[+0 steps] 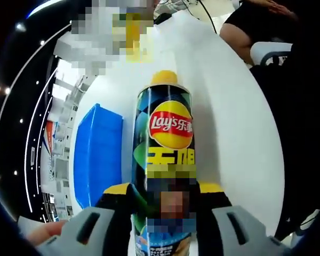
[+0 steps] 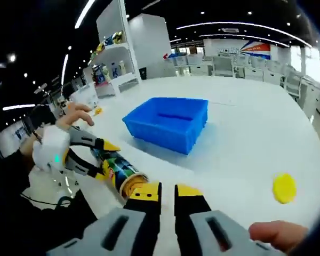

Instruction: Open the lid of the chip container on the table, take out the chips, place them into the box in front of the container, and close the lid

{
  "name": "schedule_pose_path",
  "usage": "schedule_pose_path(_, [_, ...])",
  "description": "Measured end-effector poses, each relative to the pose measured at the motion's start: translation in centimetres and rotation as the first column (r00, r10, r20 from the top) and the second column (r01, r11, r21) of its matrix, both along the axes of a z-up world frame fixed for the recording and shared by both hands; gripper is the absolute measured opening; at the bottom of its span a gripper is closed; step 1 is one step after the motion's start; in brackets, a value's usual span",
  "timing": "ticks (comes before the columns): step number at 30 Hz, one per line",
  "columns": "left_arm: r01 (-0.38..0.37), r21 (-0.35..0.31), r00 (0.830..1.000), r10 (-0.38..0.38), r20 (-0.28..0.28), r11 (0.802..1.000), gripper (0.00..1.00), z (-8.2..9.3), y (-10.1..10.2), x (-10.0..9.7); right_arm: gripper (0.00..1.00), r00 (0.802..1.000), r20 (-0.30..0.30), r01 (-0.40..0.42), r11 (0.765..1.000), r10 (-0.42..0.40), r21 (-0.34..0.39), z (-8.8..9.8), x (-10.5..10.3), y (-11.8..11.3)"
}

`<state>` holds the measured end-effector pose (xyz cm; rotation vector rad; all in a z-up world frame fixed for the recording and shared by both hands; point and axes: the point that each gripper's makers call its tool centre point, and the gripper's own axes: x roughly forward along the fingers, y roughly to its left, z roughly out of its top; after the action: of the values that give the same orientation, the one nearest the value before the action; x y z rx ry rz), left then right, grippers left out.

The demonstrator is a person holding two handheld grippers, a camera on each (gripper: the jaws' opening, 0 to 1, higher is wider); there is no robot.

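Left gripper (image 2: 104,154) holds chip can (image 2: 122,176) beside blue box (image 2: 168,124).

**Left gripper clamping, right gripper nearly closed**

The left gripper (image 1: 165,200) is pressing its yellow-tipped jaws against both sides of the chip container (image 1: 165,138). In the right gripper view it (image 2: 104,157) is reaching in from the left, a hand (image 2: 69,120) gripping its body. The right gripper (image 2: 168,194) is pointing forward with jaws almost together, gripping nothing; a fingertip (image 2: 274,234) is showing at its lower right.
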<state>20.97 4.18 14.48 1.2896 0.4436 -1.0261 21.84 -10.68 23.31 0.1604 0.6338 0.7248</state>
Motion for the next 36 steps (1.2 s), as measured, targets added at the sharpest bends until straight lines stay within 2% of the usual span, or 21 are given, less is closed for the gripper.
schedule_pose_path(1, [-0.001, 0.001, 1.000, 0.001, 0.000, 1.000, 0.46, 0.0, 0.0, 0.0, 0.07, 0.998, -0.053, -0.029, 0.999, 0.031, 0.037, -0.4, -0.9, 0.9])
schedule_pose_path(3, [-0.007, 0.002, 1.000, 0.007, 0.001, 1.000, 0.46, 0.0, 0.0, 0.0, 0.04, 0.992, -0.114, -0.050, 0.998, 0.053, 0.029, -2.1, -1.9, 1.7])
schedule_pose_path(5, [-0.016, 0.001, 1.000, 0.016, 0.006, 1.000, 0.46, 0.0, 0.0, 0.0, 0.01, 0.990, -0.130, -0.055, 0.999, 0.054, -0.002, -3.6, -2.0, 1.9])
schedule_pose_path(7, [-0.038, -0.006, 0.999, 0.038, 0.013, 0.999, 0.46, 0.1, 0.1, 0.0, 0.01, 0.989, -0.145, -0.042, 0.999, 0.041, 0.000, -5.0, -1.6, 1.9])
schedule_pose_path(11, [-0.033, -0.012, 0.999, 0.033, 0.028, 0.999, 0.46, 0.1, 0.2, -0.1, 0.01, 0.972, -0.233, -0.004, 0.993, 0.030, 0.114, -5.7, -1.2, 2.5])
schedule_pose_path(13, [-0.032, -0.014, 0.999, 0.033, 0.030, 0.999, 0.46, 0.2, 0.2, -0.1, 0.01, 0.971, -0.235, -0.002, 0.992, 0.032, 0.127, -5.6, -1.8, 2.9])
schedule_pose_path(18, [-0.030, -0.018, 0.999, 0.031, 0.029, 0.999, 0.46, 0.2, 0.1, -0.1, 0.01, 0.975, -0.222, -0.005, 0.998, 0.020, 0.067, -6.1, -2.4, 2.9])
schedule_pose_path(24, [-0.026, -0.023, 0.999, 0.026, 0.027, 0.999, 0.46, 0.2, 0.1, -0.2, 0.02, 0.973, -0.228, -0.006, 0.996, 0.025, 0.086, -6.2, -3.3, 3.6])
schedule_pose_path(26, [-0.025, -0.024, 0.999, 0.025, 0.029, 0.999, 0.46, 0.2, 0.1, -0.2, 0.02, 0.973, -0.228, -0.010, 0.998, 0.024, 0.061, -6.6, -3.5, 3.7])
schedule_pose_path(28, [-0.023, -0.026, 0.999, 0.024, 0.033, 0.999, 0.46, 0.2, 0.1, -0.2, 0.02, 0.973, -0.231, -0.008, 0.998, 0.024, 0.069, -6.5, -3.6, 3.7])
schedule_pose_path(30, [-0.020, -0.028, 0.999, 0.021, 0.036, 0.999, 0.46, 0.2, 0.1, -0.2, 0.02, 0.971, -0.238, -0.007, 0.998, 0.023, 0.067, -6.4, -2.7, 3.1])
schedule_pose_path(33, [-0.018, -0.027, 0.999, 0.019, 0.038, 0.999, 0.46, 0.3, 0.1, -0.2, 0.02, 0.971, -0.239, -0.008, 0.998, 0.022, 0.060, -6.5, -2.9, 3.1])
schedule_pose_path(35, [-0.017, -0.024, 0.999, 0.018, 0.040, 1.000, 0.46, 0.3, 0.1, -0.2, 0.02, 0.972, -0.233, -0.013, 0.999, 0.020, 0.033, -6.5, -3.1, 3.1])
schedule_pose_path(36, [-0.016, -0.021, 0.999, 0.017, 0.043, 1.000, 0.46, 0.3, 0.0, -0.2, 0.02, 0.976, -0.216, -0.022, 1.000, 0.018, -0.015, -6.7, -3.0, 2.6])
